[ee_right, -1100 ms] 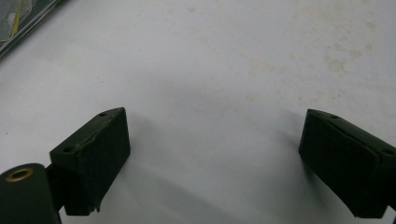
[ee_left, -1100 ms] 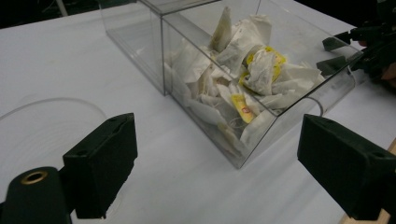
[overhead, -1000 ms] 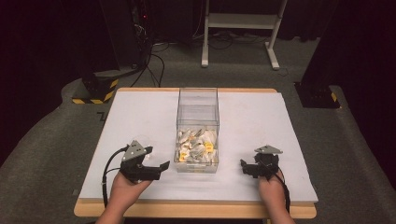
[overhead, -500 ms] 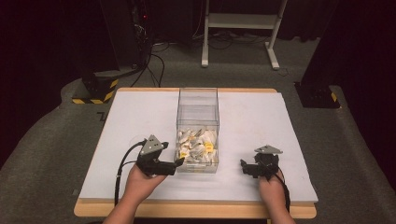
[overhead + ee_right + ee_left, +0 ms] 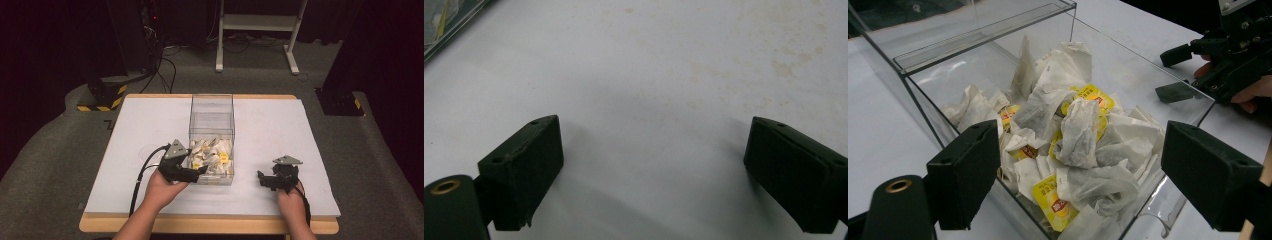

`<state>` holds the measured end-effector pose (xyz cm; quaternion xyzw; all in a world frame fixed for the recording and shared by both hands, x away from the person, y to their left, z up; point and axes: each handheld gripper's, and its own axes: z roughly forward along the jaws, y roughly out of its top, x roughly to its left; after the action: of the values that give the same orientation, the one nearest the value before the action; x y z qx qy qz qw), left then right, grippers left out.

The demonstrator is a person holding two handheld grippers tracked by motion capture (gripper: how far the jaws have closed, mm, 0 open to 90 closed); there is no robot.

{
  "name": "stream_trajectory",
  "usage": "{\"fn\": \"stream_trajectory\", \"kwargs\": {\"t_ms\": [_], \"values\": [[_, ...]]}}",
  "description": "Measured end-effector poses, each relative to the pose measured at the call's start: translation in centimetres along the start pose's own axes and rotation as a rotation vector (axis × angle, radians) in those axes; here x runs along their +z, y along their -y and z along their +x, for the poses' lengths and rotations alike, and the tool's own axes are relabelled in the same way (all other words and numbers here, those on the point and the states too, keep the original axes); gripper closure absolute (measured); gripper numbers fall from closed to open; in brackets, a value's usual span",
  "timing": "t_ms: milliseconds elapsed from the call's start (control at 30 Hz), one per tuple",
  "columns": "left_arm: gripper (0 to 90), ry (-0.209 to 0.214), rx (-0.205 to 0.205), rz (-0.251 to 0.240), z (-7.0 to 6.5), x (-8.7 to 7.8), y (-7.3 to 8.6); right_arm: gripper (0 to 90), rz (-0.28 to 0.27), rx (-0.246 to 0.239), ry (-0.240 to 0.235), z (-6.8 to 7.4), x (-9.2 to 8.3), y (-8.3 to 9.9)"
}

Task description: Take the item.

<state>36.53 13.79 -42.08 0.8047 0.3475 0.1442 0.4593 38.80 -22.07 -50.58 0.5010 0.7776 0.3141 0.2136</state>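
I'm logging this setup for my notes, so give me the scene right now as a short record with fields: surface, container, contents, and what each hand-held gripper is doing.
surface: white table
container: clear box, open top, mid-table
contents: tea bags, white paper with yellow tags, piled at the near end
left hand-held gripper: open, at the box's near left corner, jaws spread over the tea bags
right hand-held gripper: open, low over bare table right of the box, holding nothing

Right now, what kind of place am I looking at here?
Probably a lab or recording studio rather than a home: a white-topped table in a dark, curtained room, cables and an equipment rack behind, hazard-striped floor blocks, and handheld grippers.
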Motion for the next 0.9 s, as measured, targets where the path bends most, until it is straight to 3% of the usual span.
{"fn": "stream_trajectory", "kwargs": {"t_ms": [433,900], "values": [[23.5,0.052,0.003,0.055,0.4,2.0,-0.8,8.8,0.0,0.002,0.002,0.0,0.0,0.0],[37.1,0.008,0.036,0.154,0.2,4.0,-1.8,8.8,0.0,0.002,0.002,0.0,0.0,0.0]]}}
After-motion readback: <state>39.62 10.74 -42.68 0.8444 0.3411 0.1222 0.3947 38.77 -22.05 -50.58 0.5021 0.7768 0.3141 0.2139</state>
